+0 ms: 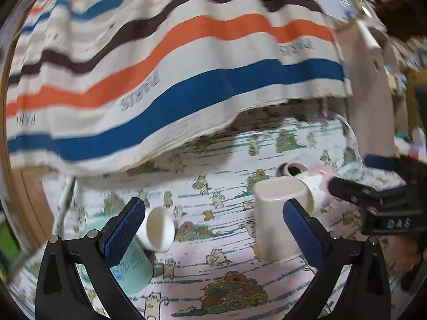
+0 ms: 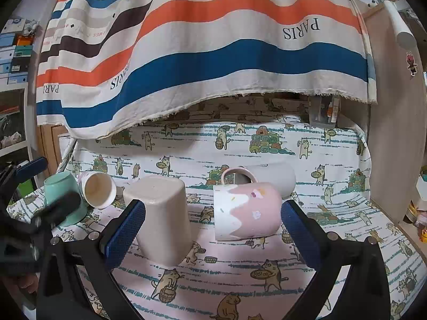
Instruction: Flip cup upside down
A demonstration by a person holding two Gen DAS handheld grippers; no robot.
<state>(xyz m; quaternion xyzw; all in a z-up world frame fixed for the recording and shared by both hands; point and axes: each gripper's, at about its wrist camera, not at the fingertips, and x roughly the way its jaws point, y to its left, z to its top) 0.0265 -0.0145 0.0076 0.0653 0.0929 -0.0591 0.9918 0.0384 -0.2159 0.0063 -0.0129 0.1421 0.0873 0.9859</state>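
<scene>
- The pink mug [image 2: 246,213] lies on its side on the cat-print cloth of the table [image 2: 347,186], its handle [image 2: 238,174] up and to the rear, its long axis running left-right across the right wrist view, mouth to the left.
- The right gripper [image 2: 213,230] has its jaws spread wide and holds nothing; the mug sits just ahead of them, toward the right pad, not yet between them.
- The left gripper [image 1: 214,228] is also wide and empty; from it the mug [image 1: 311,184] lies ahead and to the right, partly behind the beige cup.
- My read: the right hand is nearer and better lined up; a grasp across the body would need the jaws turned or shifted right.
- The beige cup [image 2: 162,218], already upside down, stands just left of the mug and could be knocked.
- A white cup [image 2: 98,189] lies tipped against a mint cup [image 2: 62,200] at far left.
- A grey cup [image 2: 272,178] lies just behind the mug.
</scene>
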